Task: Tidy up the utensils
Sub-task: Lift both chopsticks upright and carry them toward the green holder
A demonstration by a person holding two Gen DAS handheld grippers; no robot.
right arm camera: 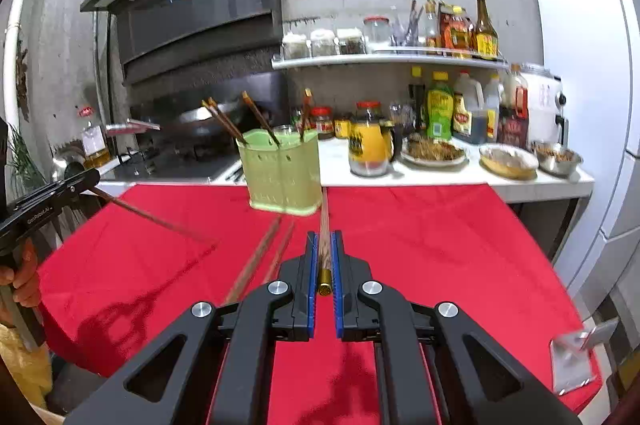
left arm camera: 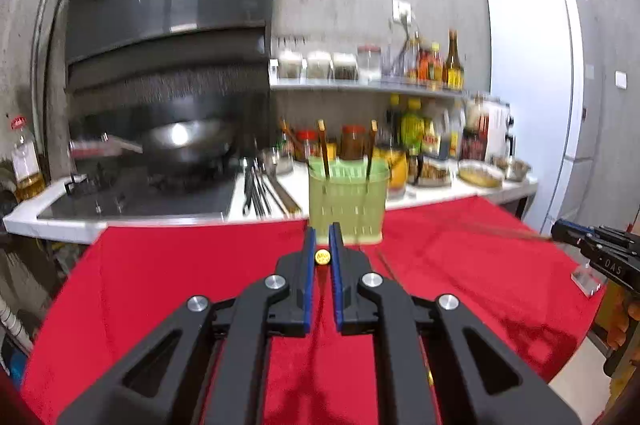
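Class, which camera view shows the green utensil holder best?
The right wrist view: the holder shows four chopsticks leaning inside. In the left wrist view, the holder is blurrier, its base behind the left tongs.

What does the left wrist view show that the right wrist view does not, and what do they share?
Only the left wrist view shows the dark utensils lying flat on the white counter beside the stove. Only the right wrist view shows two loose brown chopsticks on the red cloth, and the left tool's chopstick seen from the side. Both show the pale green plastic utensil holder with chopsticks standing in it, and each tool shut on a gold-capped chopstick.
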